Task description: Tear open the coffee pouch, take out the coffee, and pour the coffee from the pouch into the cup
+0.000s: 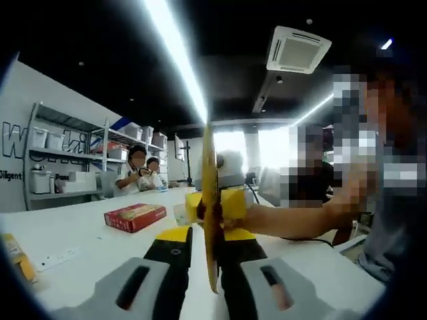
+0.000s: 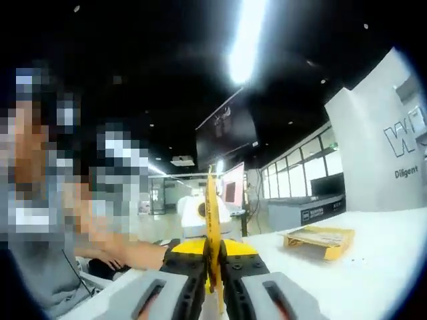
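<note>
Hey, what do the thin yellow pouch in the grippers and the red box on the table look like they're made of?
The thin yellow coffee pouch, clamped edge-on between both grippers' jaws, looks like flexible foil or plastic film: it is sheet-thin with a slight sheen. The flat red box on the white table looks like printed cardboard, with crisp edges and corners, though blur leaves that uncertain.

A long white table (image 1: 80,233) carried the things. In the left gripper view a flat red box (image 1: 135,217) lay on it, with a white power strip (image 1: 57,259) nearer the camera and a yellow box (image 1: 17,257) at the table's near edge. In the right gripper view a flat yellow carton (image 2: 319,239) lay on the white tabletop (image 2: 373,267).
</note>
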